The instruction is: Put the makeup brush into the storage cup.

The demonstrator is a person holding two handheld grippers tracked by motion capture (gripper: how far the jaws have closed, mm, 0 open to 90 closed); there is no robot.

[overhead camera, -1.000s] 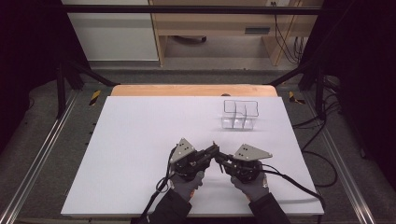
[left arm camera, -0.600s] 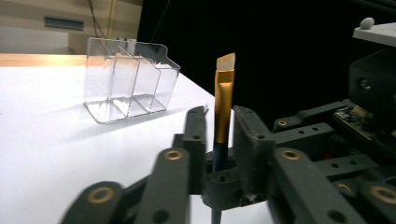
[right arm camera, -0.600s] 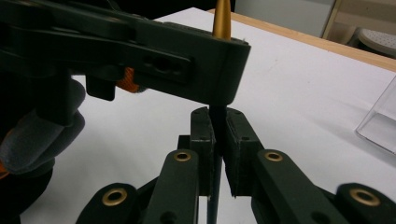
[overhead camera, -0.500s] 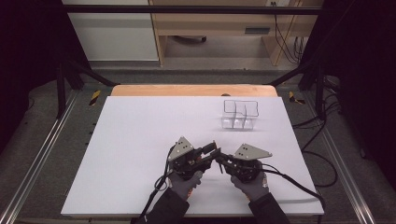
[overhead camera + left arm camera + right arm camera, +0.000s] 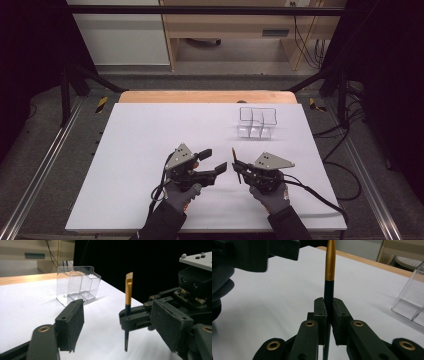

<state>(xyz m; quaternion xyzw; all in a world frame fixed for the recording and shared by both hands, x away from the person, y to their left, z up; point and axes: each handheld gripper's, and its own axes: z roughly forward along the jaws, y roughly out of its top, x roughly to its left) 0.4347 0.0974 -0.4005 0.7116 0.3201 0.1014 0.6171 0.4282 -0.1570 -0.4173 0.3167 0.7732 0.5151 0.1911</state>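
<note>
Brush (image 5: 128, 290) ferrule glossy gold metal; organizer (image 5: 76, 285) clear smooth plastic.

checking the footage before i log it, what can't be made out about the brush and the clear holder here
- Brush tip: cut off by the top edge in the right gripper view.
- Brush handle's middle: hidden between the shut jaws of the right gripper.
- Brush bristles: too small to judge in the high view.
- Clear holder: cut off at the right edge in the right gripper view.
- Left gripper is open.

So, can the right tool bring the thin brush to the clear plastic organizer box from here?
Probably yes: the right tool is shut on the thin black-and-gold brush, and only bare white table lies between it and the clear plastic organizer box.
</note>
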